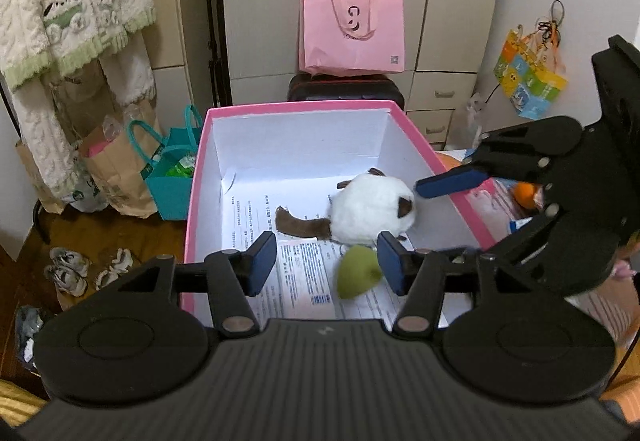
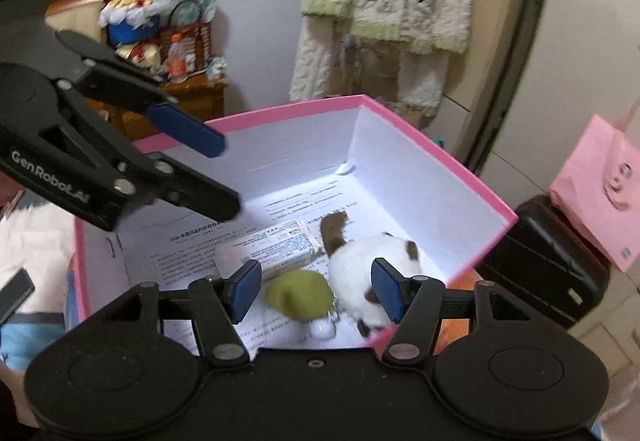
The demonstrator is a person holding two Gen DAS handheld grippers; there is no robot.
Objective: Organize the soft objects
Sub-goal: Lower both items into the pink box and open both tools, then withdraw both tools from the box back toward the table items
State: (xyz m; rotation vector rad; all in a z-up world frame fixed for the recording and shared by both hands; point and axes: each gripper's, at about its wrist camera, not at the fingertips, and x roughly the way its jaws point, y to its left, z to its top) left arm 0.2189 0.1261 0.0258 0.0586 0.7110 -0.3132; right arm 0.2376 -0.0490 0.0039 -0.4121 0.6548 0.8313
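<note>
The left gripper (image 1: 326,263) hangs over the near edge of the pink cardboard box with white inner walls (image 1: 296,139), its blue-padded jaws spread wide and holding nothing. In the left wrist view, the white plush cat with brown ears and tail (image 1: 372,207) lies on the printed paper sheets (image 1: 304,273) lining the box floor, at about 1 o'clock from that claw. The small olive-green soft pouch (image 1: 356,275) sits just inside its right finger, at 3 o'clock. The right gripper (image 2: 316,291) is likewise parted and empty above the box; the green pouch lies between its fingers, the plush at 2 o'clock.
</note>
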